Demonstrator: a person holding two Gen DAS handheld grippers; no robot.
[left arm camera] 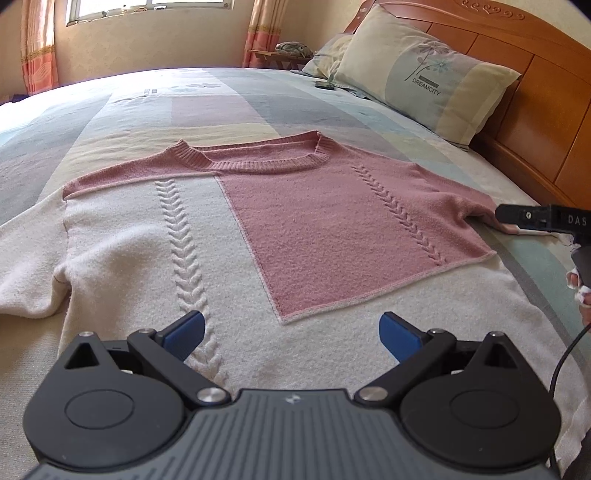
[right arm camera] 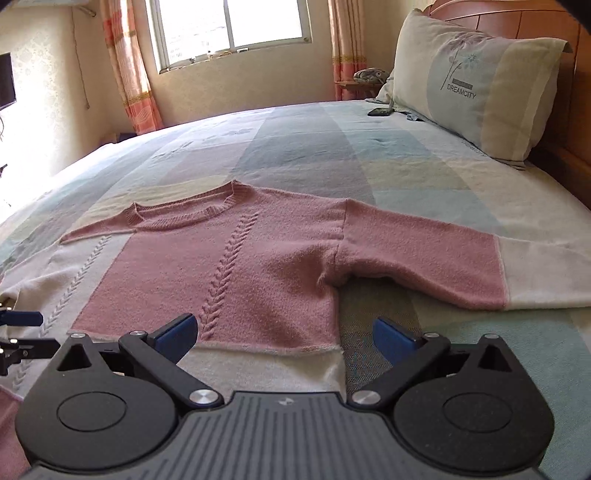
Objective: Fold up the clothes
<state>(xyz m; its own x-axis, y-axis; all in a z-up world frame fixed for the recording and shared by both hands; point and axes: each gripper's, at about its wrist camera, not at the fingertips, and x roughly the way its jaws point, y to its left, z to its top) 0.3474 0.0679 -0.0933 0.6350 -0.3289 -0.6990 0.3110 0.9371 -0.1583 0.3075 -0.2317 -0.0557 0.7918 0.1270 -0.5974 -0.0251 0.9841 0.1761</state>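
Sweater (left arm camera: 280, 229); one; two pillows (left arm camera: 424, 70)

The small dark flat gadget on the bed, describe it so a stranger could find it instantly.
Start at the wooden headboard and the DREAMCITY pillow leaning on it. Just left of the pillow's lower corner, the small dark flat gadget lies on the pastel bedspread, well beyond the pink-and-white knitted sweater.

Sunlit window (right arm camera: 229, 26) between orange curtains (right arm camera: 125, 66); cream walls (right arm camera: 258, 81); wooden headboard (left arm camera: 517, 74); pillow (right arm camera: 476, 81) on patchwork bed (right arm camera: 314, 147).
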